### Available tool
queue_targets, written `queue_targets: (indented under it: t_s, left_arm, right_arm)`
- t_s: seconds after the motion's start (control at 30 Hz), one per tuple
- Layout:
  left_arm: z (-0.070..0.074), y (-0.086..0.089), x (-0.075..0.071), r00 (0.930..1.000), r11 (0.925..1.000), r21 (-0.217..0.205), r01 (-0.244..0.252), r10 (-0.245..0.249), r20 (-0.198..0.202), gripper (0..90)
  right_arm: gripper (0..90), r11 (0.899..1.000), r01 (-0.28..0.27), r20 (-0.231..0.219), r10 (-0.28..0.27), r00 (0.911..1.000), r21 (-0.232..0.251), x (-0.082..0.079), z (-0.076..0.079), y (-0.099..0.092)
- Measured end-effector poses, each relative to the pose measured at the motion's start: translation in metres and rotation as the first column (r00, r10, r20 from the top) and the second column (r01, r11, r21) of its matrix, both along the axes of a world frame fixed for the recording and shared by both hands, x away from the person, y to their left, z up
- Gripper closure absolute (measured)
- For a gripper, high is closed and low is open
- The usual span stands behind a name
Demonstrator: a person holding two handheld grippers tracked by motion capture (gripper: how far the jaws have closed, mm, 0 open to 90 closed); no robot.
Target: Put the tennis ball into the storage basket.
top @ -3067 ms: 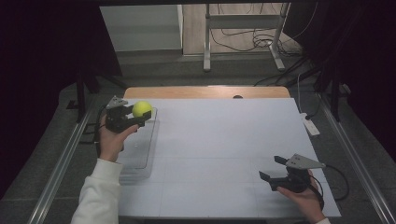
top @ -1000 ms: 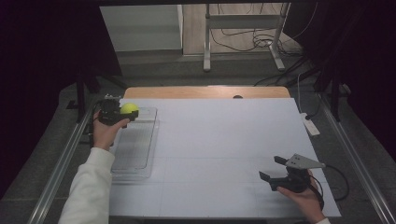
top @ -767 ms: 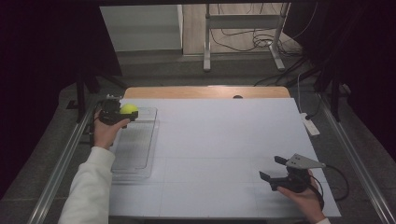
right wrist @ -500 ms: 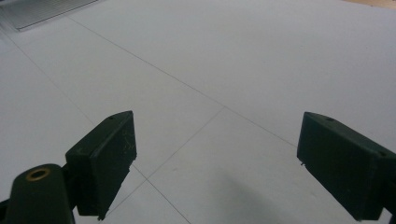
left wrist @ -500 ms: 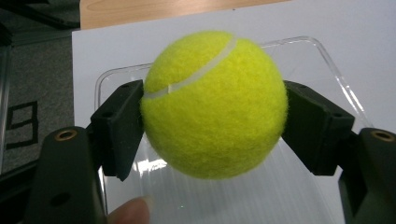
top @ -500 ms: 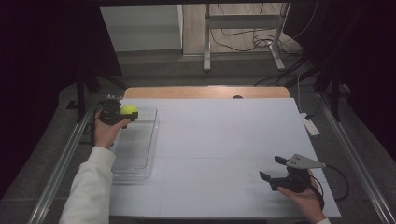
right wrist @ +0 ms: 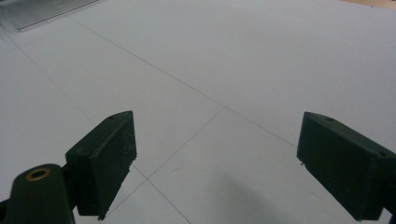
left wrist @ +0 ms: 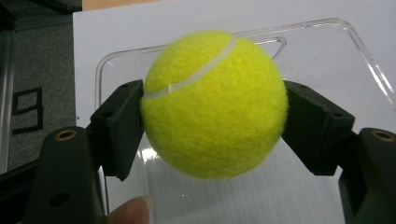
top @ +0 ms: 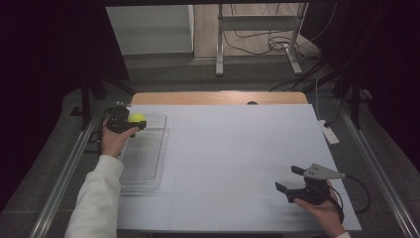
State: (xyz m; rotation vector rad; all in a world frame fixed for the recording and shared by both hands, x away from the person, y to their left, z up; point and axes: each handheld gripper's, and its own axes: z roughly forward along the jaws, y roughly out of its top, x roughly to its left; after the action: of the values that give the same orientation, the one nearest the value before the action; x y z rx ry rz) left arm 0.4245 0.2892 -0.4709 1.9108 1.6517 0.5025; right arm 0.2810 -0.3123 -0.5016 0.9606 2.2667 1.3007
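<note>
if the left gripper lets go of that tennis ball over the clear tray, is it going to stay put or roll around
The tennis ball is round and fuzzy, so it would probably bounce, then roll. The clear tray has a raised rim that should likely keep it in. The left gripper grips it by friction, so slipping seems unlikely.

The white worktop (top: pixel 233 144) lies bare across its middle and right, so tongs pass freely there. At the far left, the clear tray (top: pixel 148 163) has a raised rim that blocks low sweeps. A white remote (top: pixel 329 135) sits on the right edge, well apart.
</note>
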Motion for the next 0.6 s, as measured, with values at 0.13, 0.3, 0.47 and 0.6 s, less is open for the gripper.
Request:
queue_targets:
  t_s: [0.13, 0.3, 0.47, 0.6]
  left_arm:
    - [-0.001, -0.001, 0.002, 1.0000, 1.0000, 0.004, 0.002, -0.002, -0.009, 27.6]
    - [-0.005, -0.002, 0.004, 0.9997, 1.0000, 0.010, 0.002, -0.002, -0.024, 27.5]
    - [-0.008, -0.002, 0.006, 0.9980, 0.9995, 0.030, -0.002, 0.003, -0.063, 27.5]
    - [-0.011, -0.005, 0.008, 0.9964, 0.9989, 0.047, -0.004, 0.008, -0.084, 27.4]
  right_arm:
    - [12.3, 1.000, 0.000, -0.001, 0.001, 1.0000, 0.003, 0.000, 0.000, 0.000]
    - [12.3, 1.000, 0.002, -0.003, -0.002, 1.0000, 0.000, 0.000, 0.000, 0.000]
    - [12.3, 1.000, 0.003, -0.005, -0.003, 1.0000, 0.002, 0.000, 0.000, 0.000]
    - [12.3, 1.000, 0.003, -0.004, -0.003, 1.0000, 0.001, 0.000, 0.000, 0.000]
